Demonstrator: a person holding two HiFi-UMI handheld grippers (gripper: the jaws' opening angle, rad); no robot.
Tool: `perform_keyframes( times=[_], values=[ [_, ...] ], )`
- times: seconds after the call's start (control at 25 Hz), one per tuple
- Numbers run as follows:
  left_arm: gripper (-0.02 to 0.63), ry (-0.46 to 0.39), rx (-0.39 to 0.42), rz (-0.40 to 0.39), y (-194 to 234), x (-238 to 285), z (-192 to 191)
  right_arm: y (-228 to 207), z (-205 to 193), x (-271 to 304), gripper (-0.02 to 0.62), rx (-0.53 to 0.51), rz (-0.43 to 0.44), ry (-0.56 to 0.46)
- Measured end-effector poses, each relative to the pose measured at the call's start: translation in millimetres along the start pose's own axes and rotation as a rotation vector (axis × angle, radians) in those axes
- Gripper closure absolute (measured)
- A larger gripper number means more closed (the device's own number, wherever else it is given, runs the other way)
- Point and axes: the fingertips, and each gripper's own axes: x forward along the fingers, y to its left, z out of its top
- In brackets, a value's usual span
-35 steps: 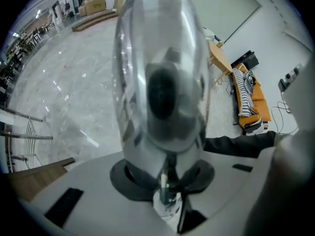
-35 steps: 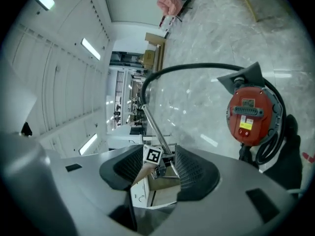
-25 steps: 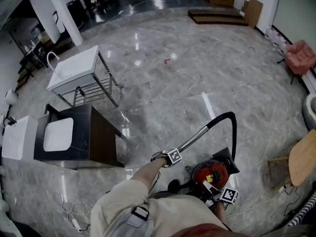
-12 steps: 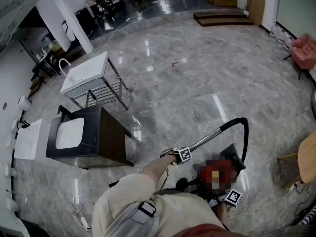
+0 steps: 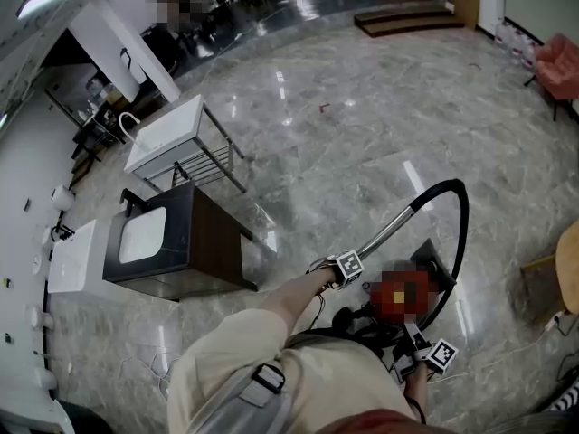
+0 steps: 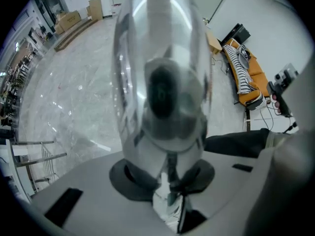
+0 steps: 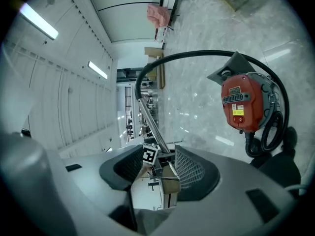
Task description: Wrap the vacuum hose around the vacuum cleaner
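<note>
The fingers of your left gripper (image 6: 166,173) are clamped on the shiny metal tube (image 5: 384,231). Its black hose (image 5: 461,233) arches to the rounded red vacuum cleaner (image 7: 243,102) on the polished grey stone floor (image 5: 344,152). Your right gripper (image 7: 158,165) has its mesh-textured fingers apart, holding nothing.

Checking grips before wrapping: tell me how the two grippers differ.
The left gripper is clamped on the metal tube; the right gripper stands open and empty. The left reaches out ahead; the right sits back beside the red vacuum cleaner. Both carry marker cubes.
</note>
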Motion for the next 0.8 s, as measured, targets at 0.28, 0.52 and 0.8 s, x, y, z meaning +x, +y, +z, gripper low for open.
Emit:
perform_keyframes(
  times=[0.28,0.52,0.8],
  values=[
    [0.508,-0.137,-0.032,-0.198,15,12,4,-30,-18,26,0.397,0.024,-0.147,0.017],
    [0.508,0.002,0.025,-0.086,79,23,-31,-10,-42,29,0.396,0.015,-0.104,-0.160],
    [0.506,-0.008,0.160,-0.124,166,49,-14,4,-84,126,0.397,0.019,-0.171,-0.289]
  ],
)
